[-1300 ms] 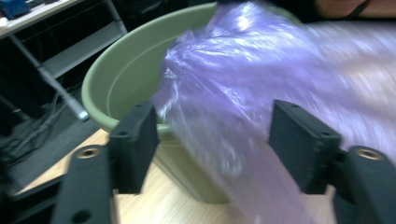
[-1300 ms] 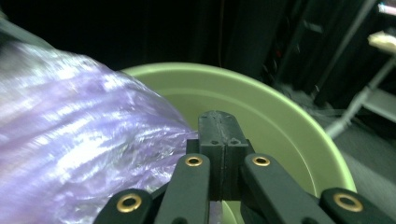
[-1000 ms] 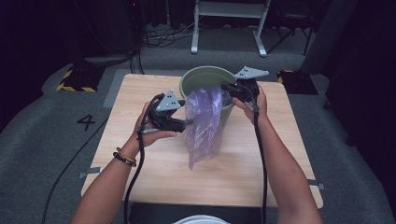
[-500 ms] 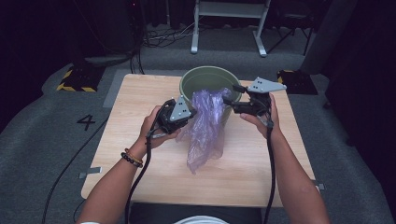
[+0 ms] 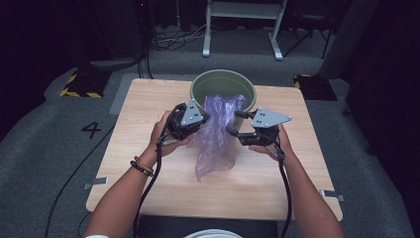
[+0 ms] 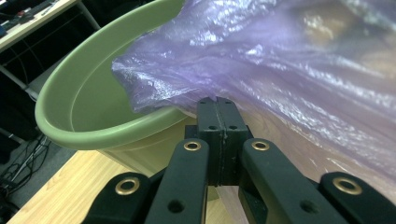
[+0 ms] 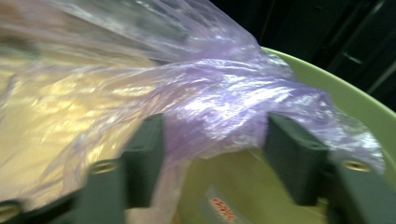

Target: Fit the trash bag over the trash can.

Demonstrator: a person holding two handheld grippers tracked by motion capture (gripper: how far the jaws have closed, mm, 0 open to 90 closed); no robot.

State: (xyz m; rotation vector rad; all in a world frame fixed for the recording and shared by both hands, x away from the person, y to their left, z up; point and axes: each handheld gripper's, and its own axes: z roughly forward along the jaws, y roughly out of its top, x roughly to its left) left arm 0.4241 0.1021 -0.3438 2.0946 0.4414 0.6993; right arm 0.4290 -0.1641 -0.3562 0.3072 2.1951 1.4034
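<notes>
A crumpled purple plastic bag [image 5: 217, 141] hangs over the wooden table [image 5: 148, 114], its top against the near rim of a green bucket [image 5: 200, 82]. My left gripper [image 5: 204, 119] is at the bag's left side. In the left gripper view its jaws [image 6: 217, 100] are pressed together on the edge of the bag [image 6: 289, 70], in front of the bucket [image 6: 84, 112]. My right gripper [image 5: 235, 123] stands at the bag's right side. Its jaws [image 7: 215, 126] are apart with a fold of the bag [image 7: 210, 102] between them and have just been closing a little.
The bucket stands at the table's far middle. A white metal frame [image 5: 242, 20] and cables lie on the floor behind the table. A yellow-and-black striped block [image 5: 79, 84] sits at the far left, and a white round object [image 5: 213, 234] at the near edge.
My left gripper has shut on the bag's edge. My right gripper has let go of the bag's top, opened, and moved from the bucket rim toward the near right.
</notes>
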